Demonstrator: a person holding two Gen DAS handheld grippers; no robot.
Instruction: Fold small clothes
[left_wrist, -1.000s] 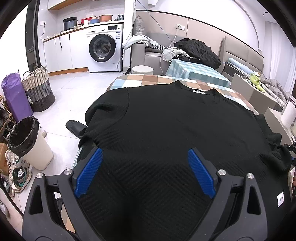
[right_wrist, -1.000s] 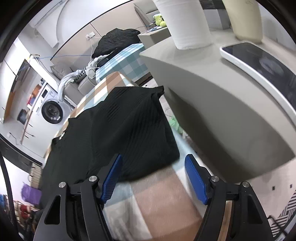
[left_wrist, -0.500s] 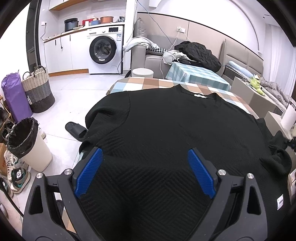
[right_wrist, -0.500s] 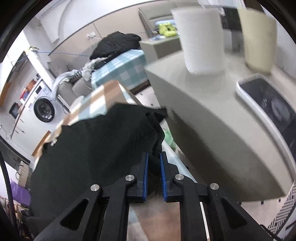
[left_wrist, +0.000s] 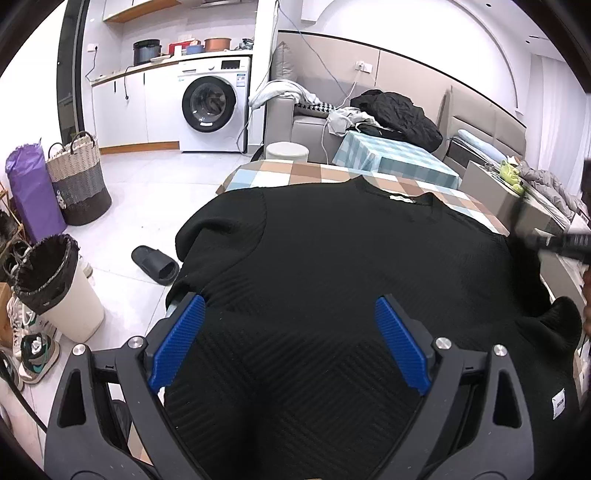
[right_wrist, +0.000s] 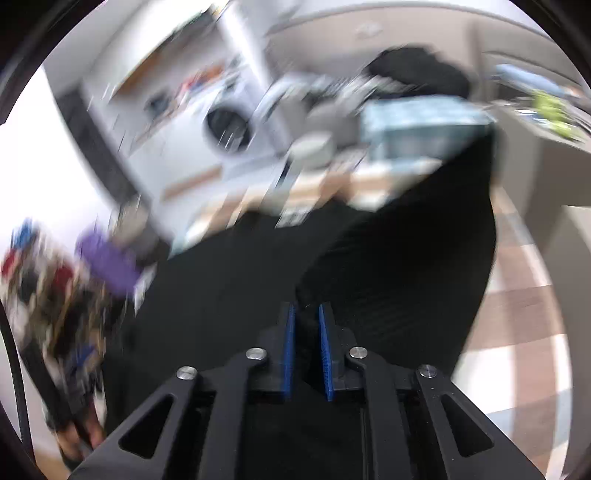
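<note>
We see a black sweater (left_wrist: 332, 266) spread flat, front up, over a bench (left_wrist: 295, 173) covered with a checked cloth, its neckline at the far end and its hem toward us. Our left gripper (left_wrist: 290, 343) hovers over the near part of the sweater with its blue pads (left_wrist: 177, 343) standing wide apart and nothing pinched between them; the knit lies below the gap. One sleeve hangs off the bench edge on the left side of this view, above a black slipper (left_wrist: 155, 260) on the tiled floor, and a white bin (left_wrist: 55, 284) with a black liner stands near it. A washing machine (left_wrist: 212, 107) sits against the far wall. In the right wrist view, which is badly blurred, our right gripper (right_wrist: 306, 325) has its pads close together, clamped on a fold of the sweater (right_wrist: 406, 258), and its jaws are opening slightly with the cloth between them. From that pinch a band of black fabric rises up and away toward the upper right, lifted clear of the checked cloth visible on the right. At the right edge of the left view, a dark blurred shape crosses above the sweater's far shoulder; we cannot tell exactly what it is.
</note>
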